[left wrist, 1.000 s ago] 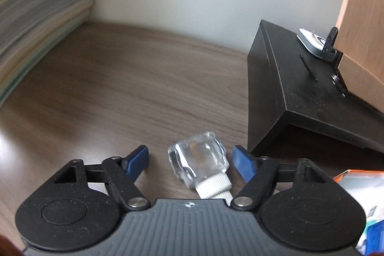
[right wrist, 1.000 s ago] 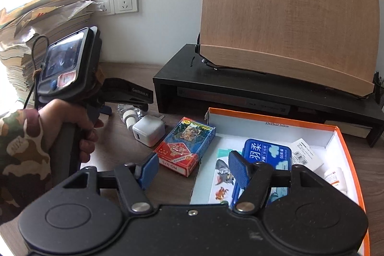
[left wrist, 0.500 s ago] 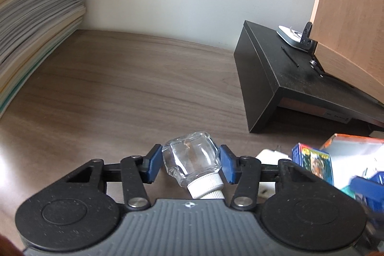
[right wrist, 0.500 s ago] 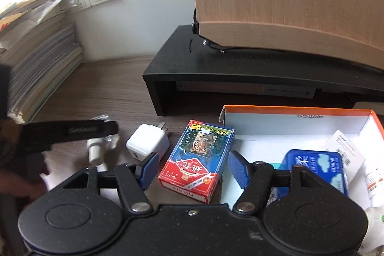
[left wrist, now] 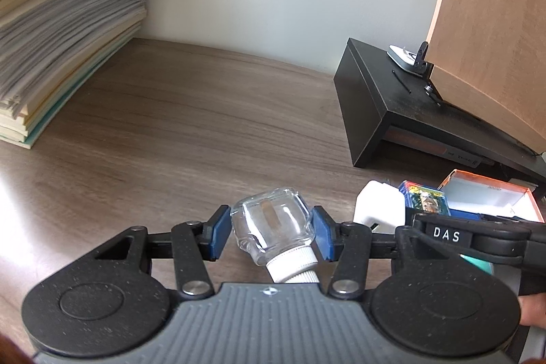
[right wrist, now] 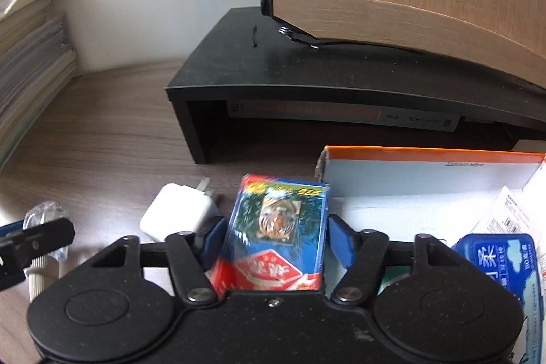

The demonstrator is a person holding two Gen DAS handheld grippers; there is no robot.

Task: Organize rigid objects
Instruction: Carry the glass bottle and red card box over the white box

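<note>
clear glass bottle [left wrist: 273,229] w/ white cap, tilted; card box [right wrist: 276,234] beside orange tray [right wrist: 426,152].

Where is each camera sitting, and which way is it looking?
Left wrist view: on the left tongs, looking down over the wooden desk toward the wall; its pads grip a glass bottle; a fingertip shows at right.
Right wrist view: on the right tongs, looking down at a card box between its closing pads, by the orange box; no hand shows.
Shared: white charger, bottle, card box, black stand.
</note>
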